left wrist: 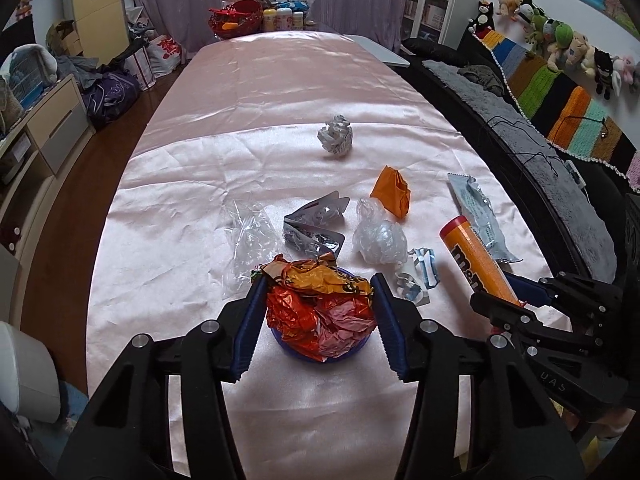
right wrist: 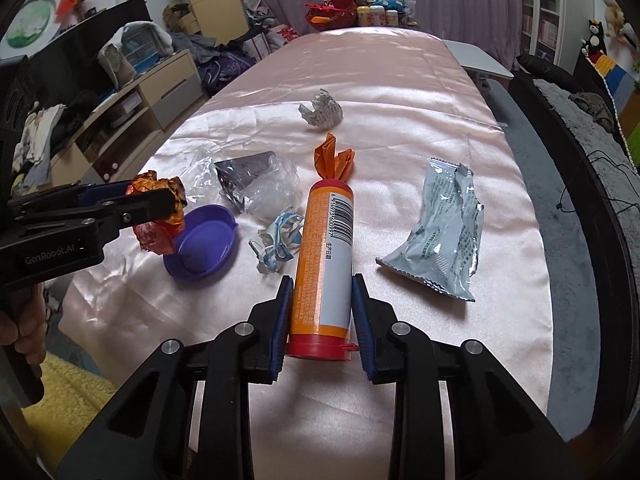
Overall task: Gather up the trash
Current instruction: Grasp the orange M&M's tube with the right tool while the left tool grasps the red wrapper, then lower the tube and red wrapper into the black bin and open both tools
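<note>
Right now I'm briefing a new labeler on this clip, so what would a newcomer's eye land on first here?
First, the crumpled orange foil wrapper clamped in the left gripper above a purple dish near the front of the pink tablecloth. Next, the orange candy tube gripped by the right gripper, pointing down the table. Behind them lie scattered wrappers, including a silver snack bag on the right.

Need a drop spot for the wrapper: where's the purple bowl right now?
The purple bowl sits on the pink tablecloth, directly under the left tool and its orange foil wrapper, just left of the torn blue-and-white scrap.
</note>
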The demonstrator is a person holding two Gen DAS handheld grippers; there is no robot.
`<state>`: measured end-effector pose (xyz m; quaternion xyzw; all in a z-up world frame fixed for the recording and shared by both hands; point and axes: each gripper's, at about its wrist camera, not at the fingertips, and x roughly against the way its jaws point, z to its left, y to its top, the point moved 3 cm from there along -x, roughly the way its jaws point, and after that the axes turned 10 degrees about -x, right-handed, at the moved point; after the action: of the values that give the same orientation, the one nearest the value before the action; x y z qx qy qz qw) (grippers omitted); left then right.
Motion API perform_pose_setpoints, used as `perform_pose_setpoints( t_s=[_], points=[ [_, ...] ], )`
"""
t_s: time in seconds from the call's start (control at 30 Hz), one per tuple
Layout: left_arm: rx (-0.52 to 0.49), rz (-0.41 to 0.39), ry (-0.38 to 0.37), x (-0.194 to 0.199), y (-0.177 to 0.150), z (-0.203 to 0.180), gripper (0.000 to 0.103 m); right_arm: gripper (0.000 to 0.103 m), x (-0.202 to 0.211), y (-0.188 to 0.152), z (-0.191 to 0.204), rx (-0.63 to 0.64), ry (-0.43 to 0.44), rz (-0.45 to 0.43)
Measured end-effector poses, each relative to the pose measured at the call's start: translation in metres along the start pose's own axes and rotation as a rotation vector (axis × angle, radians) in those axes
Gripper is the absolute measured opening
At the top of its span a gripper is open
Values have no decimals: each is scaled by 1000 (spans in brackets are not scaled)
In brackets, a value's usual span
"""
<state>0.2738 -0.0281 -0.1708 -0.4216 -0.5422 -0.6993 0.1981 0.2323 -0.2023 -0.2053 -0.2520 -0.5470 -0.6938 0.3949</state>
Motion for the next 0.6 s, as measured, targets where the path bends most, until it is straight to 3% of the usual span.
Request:
perform_pose_setpoints(
  t_s=[0.27, 0.6],
  points=[
    [-1, -52, -3, 52, -24, -10, 50, 30, 40, -21, 4, 10, 2, -29],
    [-14, -59, -45, 94, -82, -41, 50, 30, 75, -67, 12, 38, 24, -19]
  ],
)
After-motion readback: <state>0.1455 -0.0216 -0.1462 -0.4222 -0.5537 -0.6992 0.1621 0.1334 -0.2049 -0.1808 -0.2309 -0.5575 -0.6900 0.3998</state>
